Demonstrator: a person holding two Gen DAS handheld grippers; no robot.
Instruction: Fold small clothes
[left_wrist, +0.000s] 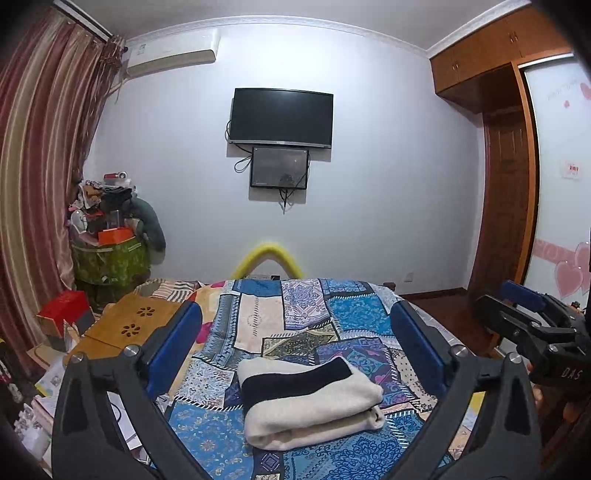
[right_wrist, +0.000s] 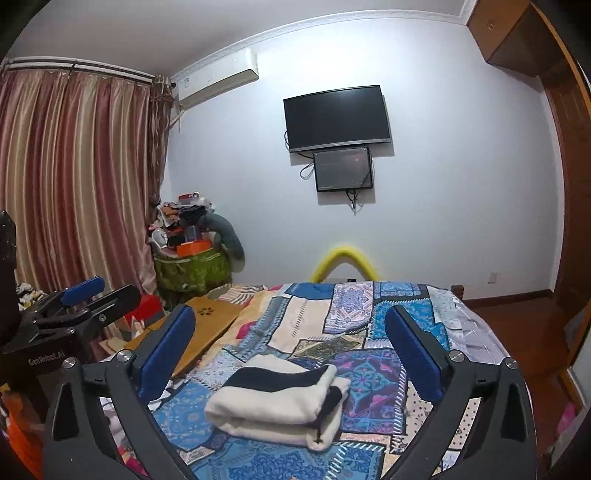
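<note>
Hovering both grippers, jaws wide and empty, over a finished fold.
My left gripper (left_wrist: 295, 343) and right gripper (right_wrist: 291, 341) frame the folded cream-and-black garment (left_wrist: 310, 402) lying lower centre on the patchwork bedspread (left_wrist: 258, 321); next, I judge, fetch another piece.

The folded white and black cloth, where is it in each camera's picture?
Left wrist view: the folded cloth lies low in the middle on the patchwork bedspread, between the open blue pads.
Right wrist view: the folded cloth lies low, a little left of middle, on the same bedspread.
Shared landmark: the black TV on the wall.
</note>
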